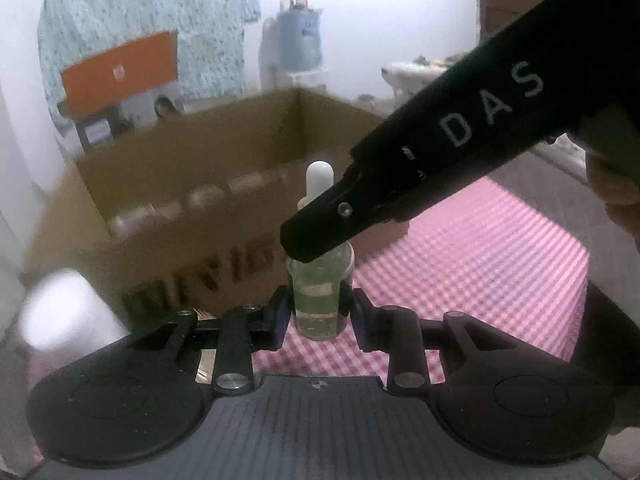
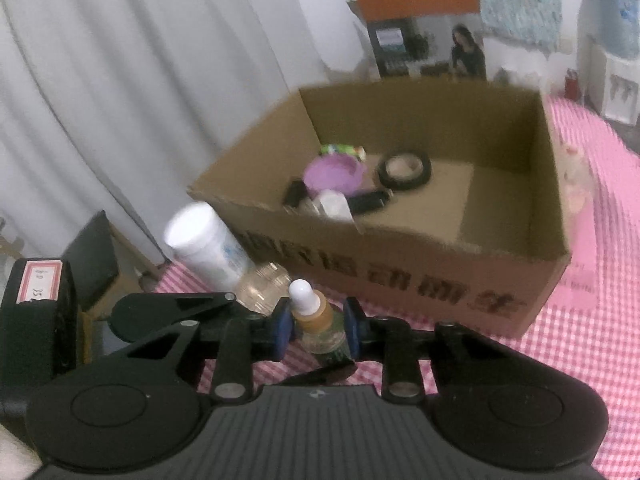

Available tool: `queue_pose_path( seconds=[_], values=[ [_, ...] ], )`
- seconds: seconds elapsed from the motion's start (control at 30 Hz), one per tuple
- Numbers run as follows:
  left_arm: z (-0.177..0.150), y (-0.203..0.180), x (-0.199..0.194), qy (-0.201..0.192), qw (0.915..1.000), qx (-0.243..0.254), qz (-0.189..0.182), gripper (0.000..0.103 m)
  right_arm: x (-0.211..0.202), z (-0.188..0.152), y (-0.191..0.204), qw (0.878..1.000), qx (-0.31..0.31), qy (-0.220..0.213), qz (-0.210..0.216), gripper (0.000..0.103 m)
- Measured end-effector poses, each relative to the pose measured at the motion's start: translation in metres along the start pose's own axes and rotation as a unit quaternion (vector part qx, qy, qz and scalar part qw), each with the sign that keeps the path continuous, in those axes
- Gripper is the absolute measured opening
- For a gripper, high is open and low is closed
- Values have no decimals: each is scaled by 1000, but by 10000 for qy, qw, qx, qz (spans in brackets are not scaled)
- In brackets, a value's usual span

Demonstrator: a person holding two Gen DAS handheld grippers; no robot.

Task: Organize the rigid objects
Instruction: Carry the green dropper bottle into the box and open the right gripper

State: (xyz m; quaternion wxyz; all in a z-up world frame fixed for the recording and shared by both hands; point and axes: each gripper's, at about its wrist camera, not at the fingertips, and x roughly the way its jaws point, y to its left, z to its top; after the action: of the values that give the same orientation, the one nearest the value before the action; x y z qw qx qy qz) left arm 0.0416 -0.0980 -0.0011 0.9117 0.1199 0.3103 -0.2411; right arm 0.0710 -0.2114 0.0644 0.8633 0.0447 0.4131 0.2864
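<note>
Gingham cloth [image 1: 480, 264] — both tongs flank dropper bottle [image 1: 320, 296].

1 dropper bottle [image 2: 316, 320], 1 white tub [image 2: 208, 244], 1 clear jar [image 2: 262, 284] — 1 cardboard box [image 2: 400, 272].

White letters "DAS" stand on the black right tool [image 1: 316, 236]; the cardboard box [image 2: 400, 276] print is unreadable.

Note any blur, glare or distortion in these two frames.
Left wrist view: cardboard box and white bottle smeared, back wall overexposed, dropper bottle fairly sharp. Right wrist view: box rim and pink checked cloth blurred, fisheye bending at edges.
</note>
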Motion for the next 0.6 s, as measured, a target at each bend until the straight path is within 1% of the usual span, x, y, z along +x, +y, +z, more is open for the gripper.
queue_pose_path(
  seconds=[0.03, 0.07, 0.2, 0.3, 0.43, 0.5, 0.6],
  values=[
    [8, 3, -8, 3, 10000, -33, -2, 31, -6, 4, 3, 9999, -43, -81, 45, 27],
    [16, 6, -15, 2, 9999, -115, -44, 31, -15, 10, 7, 9997, -98, -188, 108, 23],
    [47, 22, -35, -97, 9993, -322, -150, 31, -39, 38, 17, 9977, -316, -532, 270, 23],
    [67, 27, -35, -200, 9994, -288, -52, 31, -47, 61, 14, 9964, -362, -665, 379, 23],
    [87, 32, -14, -188, 9995, -246, 114, 31, -38, 93, -7, 9964, -183, -675, 472, 23],
    [99, 38, 3, -81, 9995, -268, 155, 31, -29, 106, -23, 9967, -14, -626, 519, 23],
    [114, 46, 32, 133, 9989, -433, 101, 31, -10, 126, -51, 9972, 216, -513, 503, 23]
  ],
)
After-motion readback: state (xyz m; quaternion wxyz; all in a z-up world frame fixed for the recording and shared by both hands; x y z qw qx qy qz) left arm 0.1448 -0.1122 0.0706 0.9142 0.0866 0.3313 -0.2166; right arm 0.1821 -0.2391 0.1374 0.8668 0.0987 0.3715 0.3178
